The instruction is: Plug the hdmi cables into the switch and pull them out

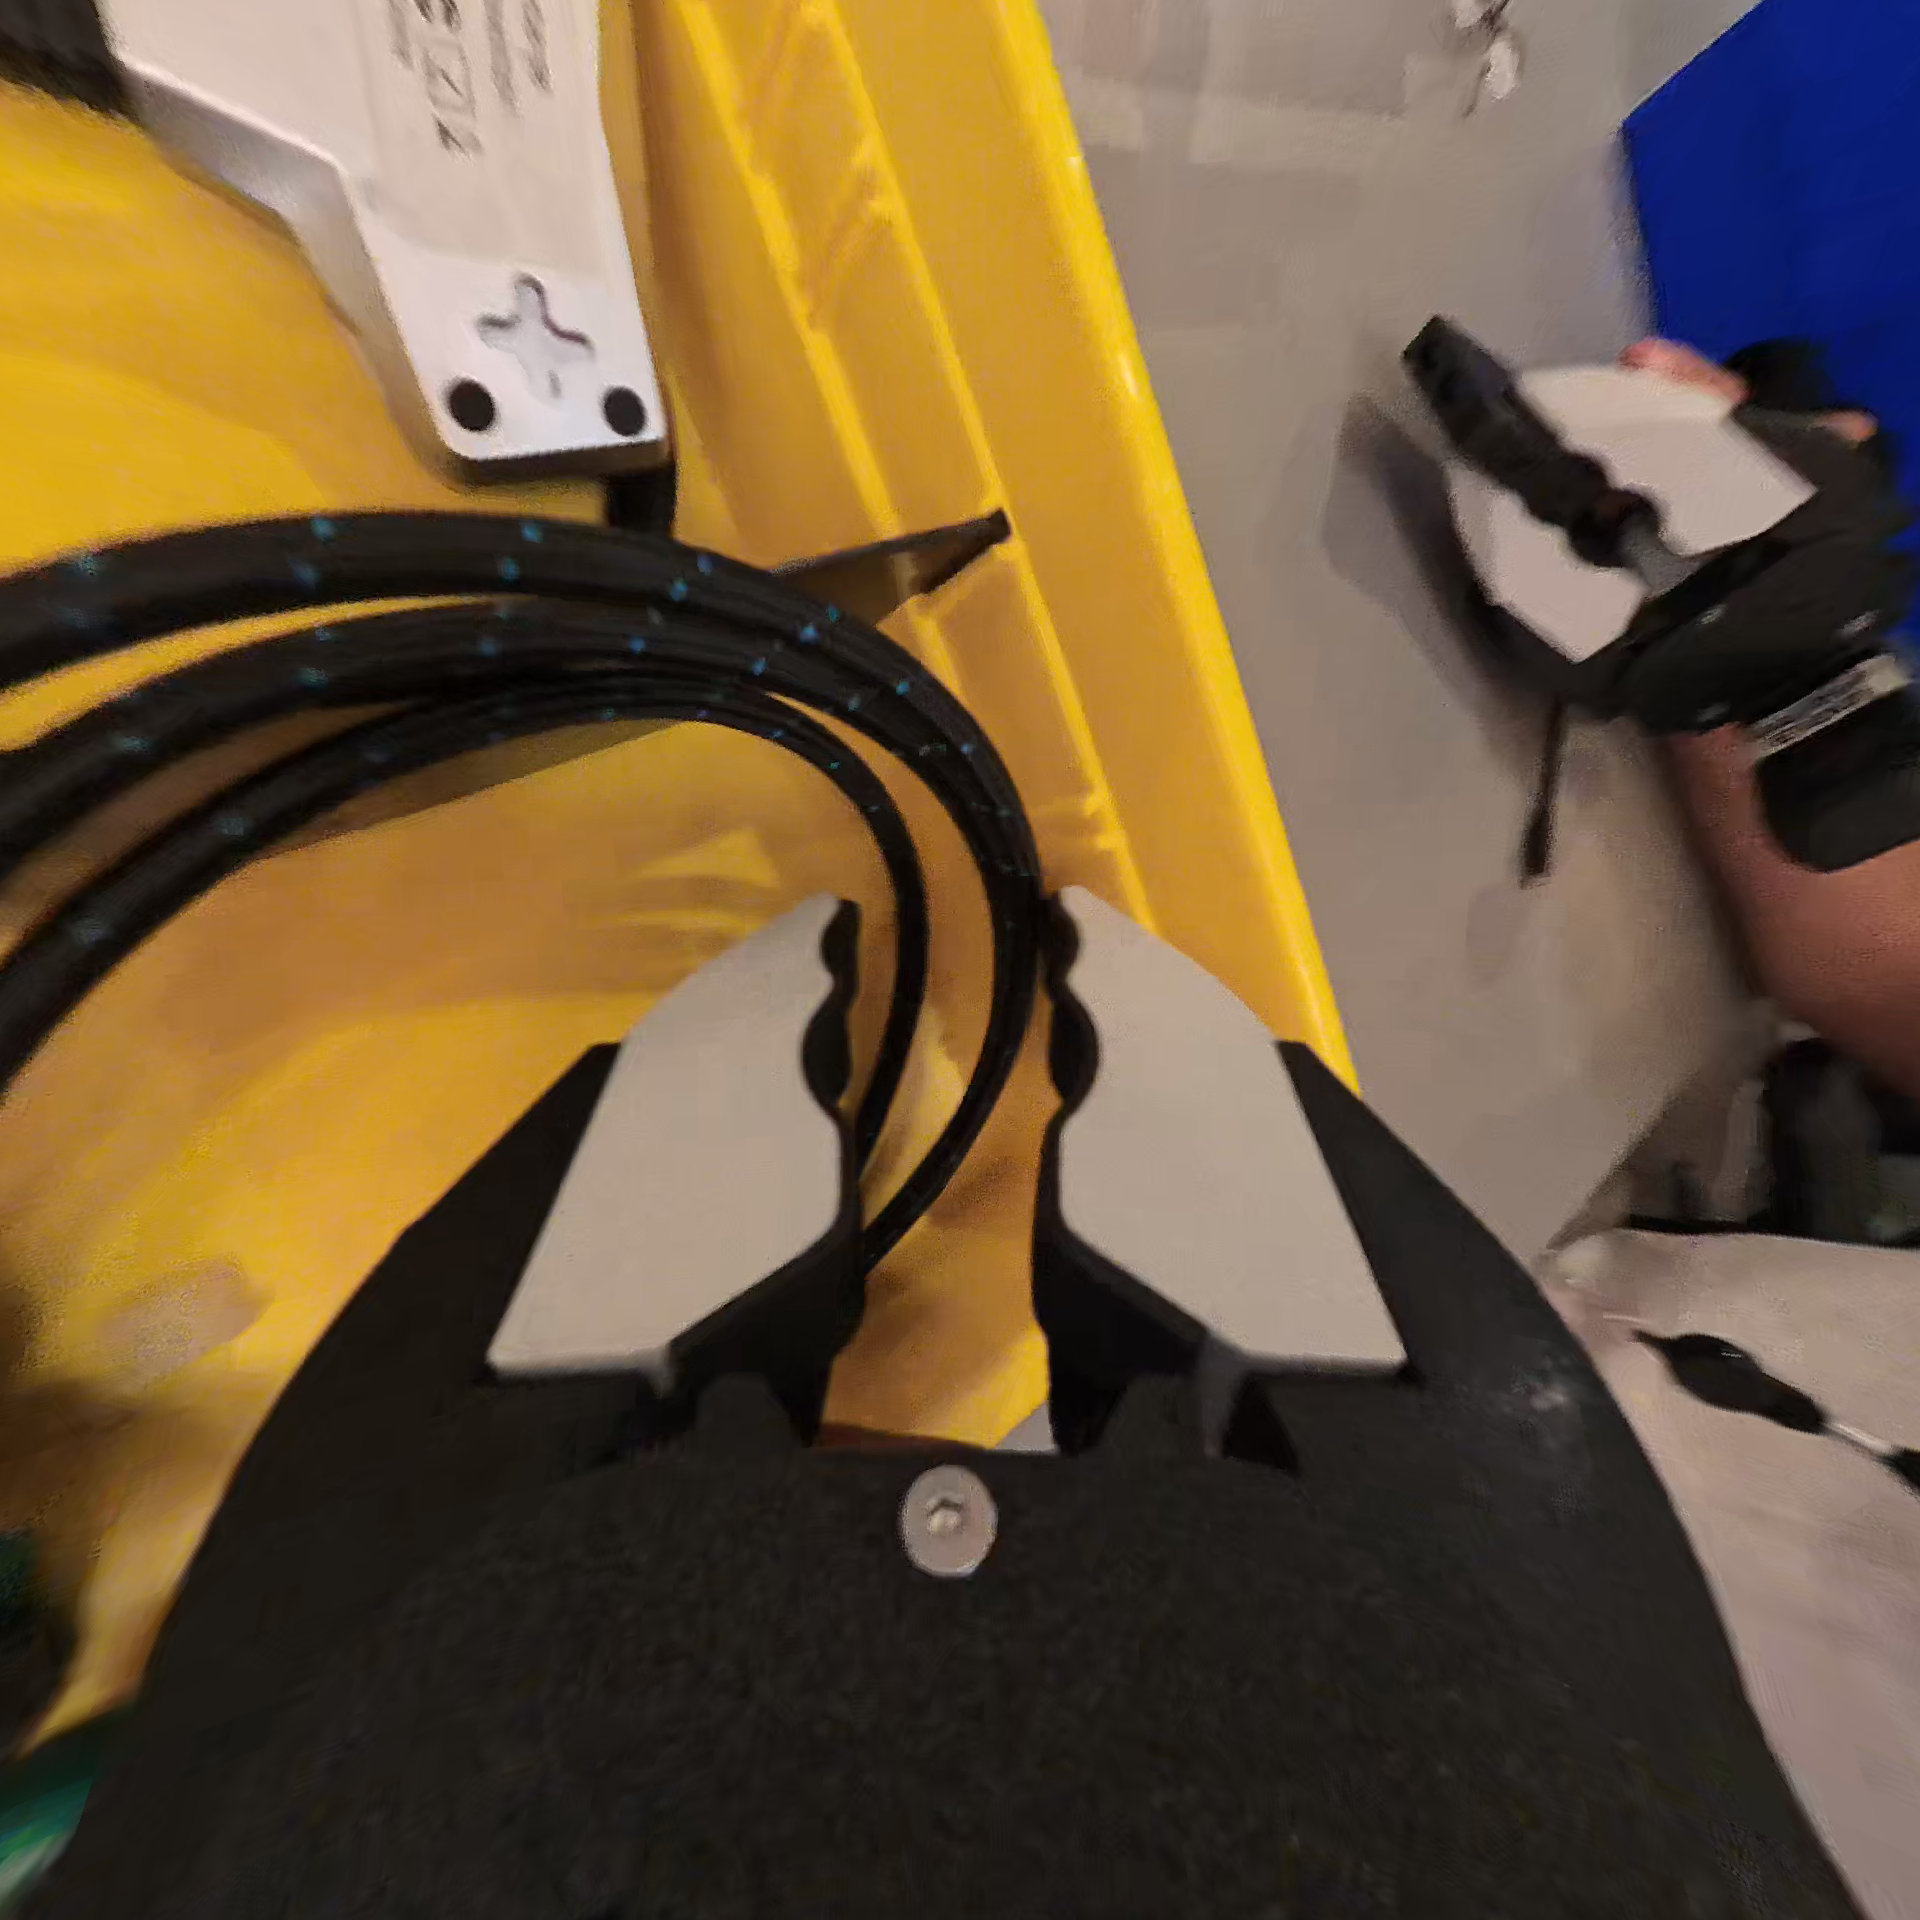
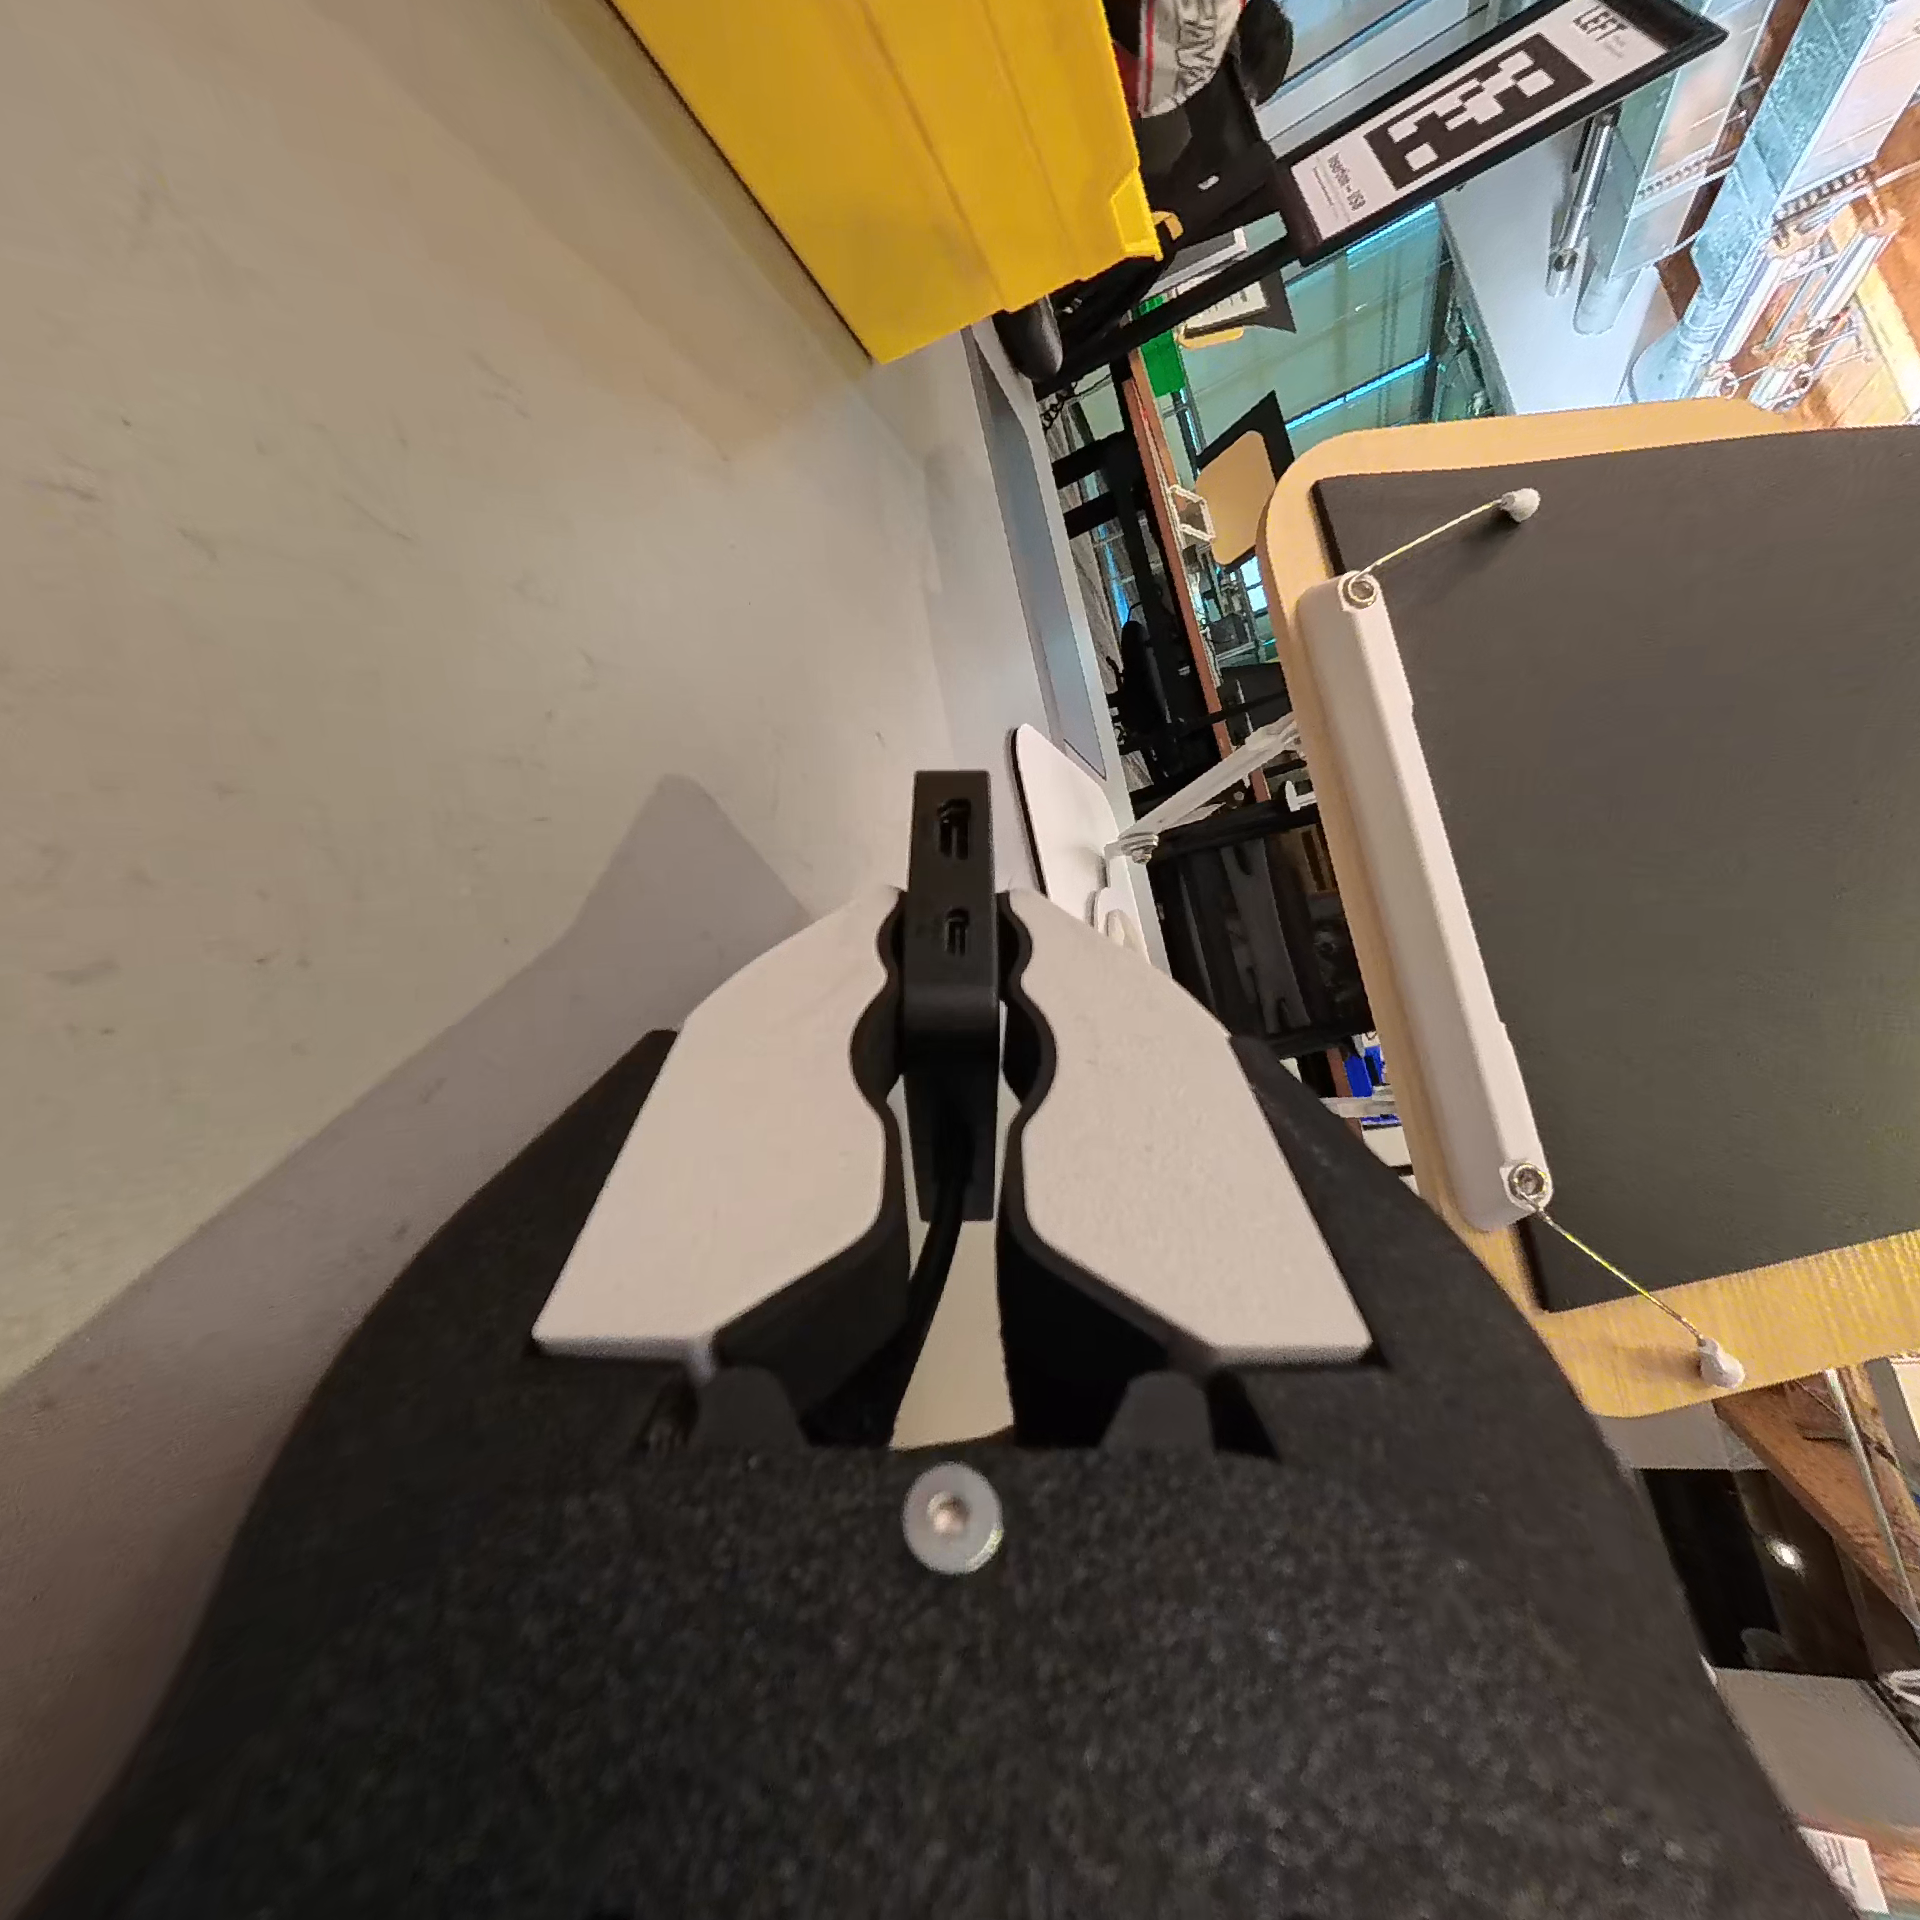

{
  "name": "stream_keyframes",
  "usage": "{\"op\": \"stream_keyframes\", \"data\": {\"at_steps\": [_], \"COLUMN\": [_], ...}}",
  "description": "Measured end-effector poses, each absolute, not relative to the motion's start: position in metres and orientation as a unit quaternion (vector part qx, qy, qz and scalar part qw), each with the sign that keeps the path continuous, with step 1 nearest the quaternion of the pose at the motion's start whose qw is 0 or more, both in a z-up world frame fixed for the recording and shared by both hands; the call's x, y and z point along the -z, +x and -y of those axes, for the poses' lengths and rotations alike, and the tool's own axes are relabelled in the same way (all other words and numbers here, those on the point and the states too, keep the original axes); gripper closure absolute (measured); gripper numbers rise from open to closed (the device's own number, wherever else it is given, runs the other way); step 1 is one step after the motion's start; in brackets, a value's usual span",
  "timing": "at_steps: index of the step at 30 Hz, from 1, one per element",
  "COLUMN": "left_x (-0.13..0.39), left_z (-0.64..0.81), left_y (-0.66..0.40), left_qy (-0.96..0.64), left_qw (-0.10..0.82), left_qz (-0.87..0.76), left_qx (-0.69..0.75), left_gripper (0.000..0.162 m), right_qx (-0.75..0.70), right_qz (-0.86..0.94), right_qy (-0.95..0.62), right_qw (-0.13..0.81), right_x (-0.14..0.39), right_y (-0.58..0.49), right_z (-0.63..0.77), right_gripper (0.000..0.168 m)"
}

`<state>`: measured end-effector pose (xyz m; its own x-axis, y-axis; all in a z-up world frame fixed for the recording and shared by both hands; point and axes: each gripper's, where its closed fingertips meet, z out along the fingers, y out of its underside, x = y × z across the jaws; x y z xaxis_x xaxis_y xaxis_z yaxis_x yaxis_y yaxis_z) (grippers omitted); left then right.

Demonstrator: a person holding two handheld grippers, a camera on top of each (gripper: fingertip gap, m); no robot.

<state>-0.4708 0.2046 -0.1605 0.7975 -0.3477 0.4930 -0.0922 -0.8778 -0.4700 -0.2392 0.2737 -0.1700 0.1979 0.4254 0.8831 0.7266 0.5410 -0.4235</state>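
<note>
The left tongs (image 1: 951,914) stand part open inside a yellow bin (image 1: 935,436), with two strands of black braided hdmi cables (image 1: 520,623) curving down through the gap between the fingers; whether the pads are pinching them or only straddling them cannot be told, as a gap shows on either side and the picture is blurred. Judging by this, the left side is fishing a cable out of the bin, and reaching around the loop gives a way to lift it until a plug end comes free. No plug shows here. Beyond the tips, a white plate (image 1: 499,312) with a cross-shaped slot and two dark holes lies in the bin behind the cables. Past the bin's ribbed wall is the pale tabletop (image 1: 1299,520).

Well apart, over that tabletop, the right tongs (image 2: 948,914) are closed on the switch (image 2: 951,935), a small flat black box gripped across its thin sides, with its own short black lead trailing back between the fingers. Its end face with the ports points forward, away from the tongs, probably so that a plug can be pushed straight in against a firm hold. The ports look empty, so the plugging step seems not yet begun. Farther off stand the bin's outer wall, a wooden board (image 2: 1351,499) with a dark panel and a white bar, and a marker card.
</note>
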Motion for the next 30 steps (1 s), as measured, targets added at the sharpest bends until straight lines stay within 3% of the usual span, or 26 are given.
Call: {"op": "stream_keyframes", "data": {"at_steps": [1,4,11,16,21,24,30], "left_x": [0.163,0.154,0.098,0.017,-0.030,-0.007,0.131], "left_z": [-0.205,-0.203,-0.194,-0.173,-0.130,-0.079,-0.029], "left_y": [-0.467,-0.460,-0.479,-0.501,-0.471,-0.414,-0.369], "left_qy": [-0.916,-0.884,-0.865,-0.850,-0.813,-0.745,-0.678], "left_qw": [0.215,0.236,0.339,0.404,0.420,0.373,0.180], "left_qz": [-0.110,-0.103,-0.136,-0.206,-0.379,-0.539,-0.711], "left_qx": [0.321,0.392,0.344,0.267,0.141,0.123,-0.053], "left_gripper": [0.136,0.155,0.155,0.154,0.156,0.155,0.155], "right_qx": [0.120,0.119,0.116,0.117,0.118,0.116,0.112], "right_qz": [0.622,0.624,0.625,0.624,0.621,0.614,0.607], "right_qy": [-0.463,-0.462,-0.461,-0.462,-0.462,-0.468,-0.473], "right_qw": [0.620,0.620,0.619,0.619,0.622,0.625,0.628], "right_x": [0.170,0.170,0.170,0.170,0.169,0.167,0.164], "right_y": [-0.239,-0.240,-0.241,-0.241,-0.240,-0.239,-0.237], "right_z": [-0.273,-0.273,-0.272,-0.272,-0.273,-0.275,-0.275], "right_gripper": [0.155,0.155,0.155,0.155,0.155,0.155,0.155]}}
